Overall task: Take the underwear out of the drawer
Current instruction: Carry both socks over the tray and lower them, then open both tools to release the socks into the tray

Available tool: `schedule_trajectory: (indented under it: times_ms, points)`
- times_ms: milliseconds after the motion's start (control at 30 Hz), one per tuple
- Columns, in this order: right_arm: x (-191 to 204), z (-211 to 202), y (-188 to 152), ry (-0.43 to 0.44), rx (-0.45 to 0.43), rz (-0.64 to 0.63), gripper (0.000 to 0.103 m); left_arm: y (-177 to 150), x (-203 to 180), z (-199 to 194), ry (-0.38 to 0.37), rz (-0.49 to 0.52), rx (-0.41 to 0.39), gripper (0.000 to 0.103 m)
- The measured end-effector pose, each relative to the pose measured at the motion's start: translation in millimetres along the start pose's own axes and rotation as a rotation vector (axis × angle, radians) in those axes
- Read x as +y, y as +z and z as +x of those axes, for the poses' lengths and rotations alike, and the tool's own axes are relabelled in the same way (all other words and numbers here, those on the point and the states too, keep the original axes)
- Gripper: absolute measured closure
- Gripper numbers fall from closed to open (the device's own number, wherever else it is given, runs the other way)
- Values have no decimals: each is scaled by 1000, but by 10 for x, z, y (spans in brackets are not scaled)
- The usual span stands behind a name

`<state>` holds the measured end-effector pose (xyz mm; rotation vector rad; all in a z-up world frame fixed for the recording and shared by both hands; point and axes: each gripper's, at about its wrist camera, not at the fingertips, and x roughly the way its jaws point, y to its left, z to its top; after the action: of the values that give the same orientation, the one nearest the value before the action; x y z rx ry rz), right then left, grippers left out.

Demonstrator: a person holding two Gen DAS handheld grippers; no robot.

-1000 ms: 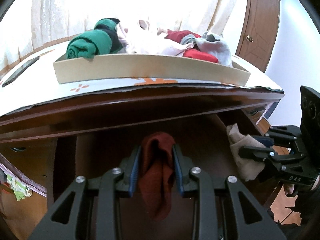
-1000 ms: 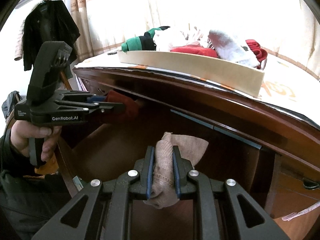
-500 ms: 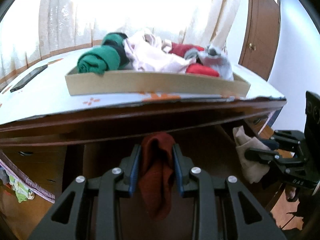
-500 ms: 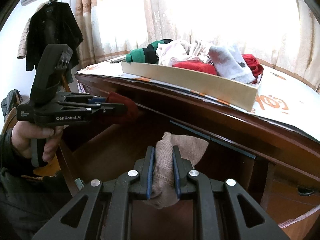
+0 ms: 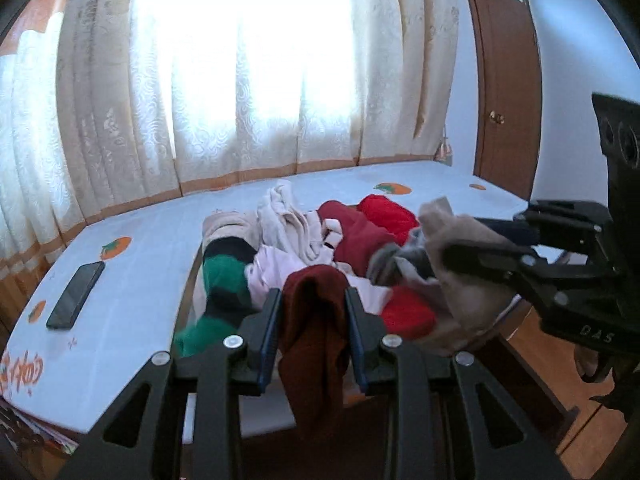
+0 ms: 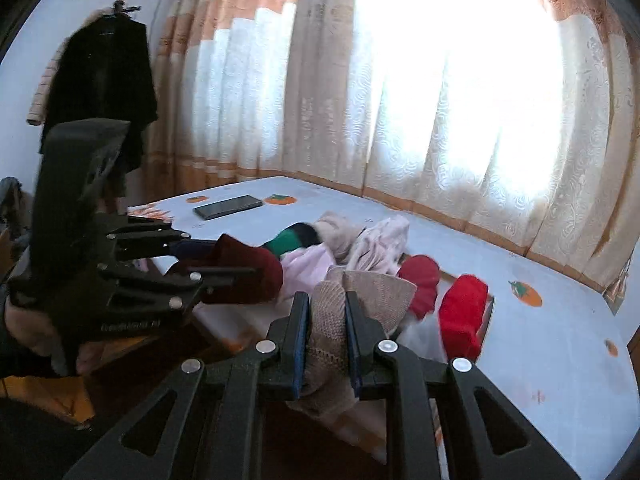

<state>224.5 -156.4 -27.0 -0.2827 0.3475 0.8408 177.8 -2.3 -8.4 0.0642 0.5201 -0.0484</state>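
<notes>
Sunlit curtains back our white-clothed counter (image 5: 132, 280), where our left gripper (image 5: 312, 316) fingers pinch a limp maroon knit underwear piece (image 5: 316, 320) and our right gripper (image 6: 327, 316) fingers clamp a soft beige one (image 6: 360, 292), both light, bunch-held above the heaped cardboard tray (image 6: 489, 312).

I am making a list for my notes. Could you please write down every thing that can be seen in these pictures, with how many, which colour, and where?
dark red garment: one, maroon, clamped in left gripper.
beige garment: one, tan knit, clamped in right gripper.
clothes pile: several; green-black, pink, cream, red, grey; in shallow box on tabletop.
box: one, beige, on tabletop.
phone: one, black, flat on tablecloth.
tablecloth: one, white with orange fruit prints.
curtains: cream and orange, behind table.
door: one, brown.
dark coat: one, hanging on wall.
left gripper: black, shut.
right gripper: black, shut.
</notes>
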Motion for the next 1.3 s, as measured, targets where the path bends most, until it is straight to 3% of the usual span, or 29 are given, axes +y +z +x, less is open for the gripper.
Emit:
schedule_trajectory:
  times_ms: [367, 467, 500, 600, 733, 833, 1300]
  points:
    - [-269, 668, -38, -35, 97, 30, 84, 29, 39, 644, 24, 29, 118, 74]
    - [-278, 740, -67, -39, 111, 28, 84, 18, 22, 694, 33, 37, 130, 63]
    - [-291, 759, -72, -35, 116, 36, 80, 21, 17, 716, 37, 39, 135, 55]
    - [-347, 829, -88, -38, 148, 67, 57, 20, 13, 747, 44, 37, 147, 47]
    - [-342, 788, -96, -49, 147, 67, 49, 21, 1, 727, 52, 44, 145, 45]
    - [-376, 755, -86, -66, 140, 81, 39, 37, 28, 685, 62, 29, 136, 37]
    - [-446, 277, -8, -96, 67, 180, 33, 144, 41, 149, 60, -17, 28, 18]
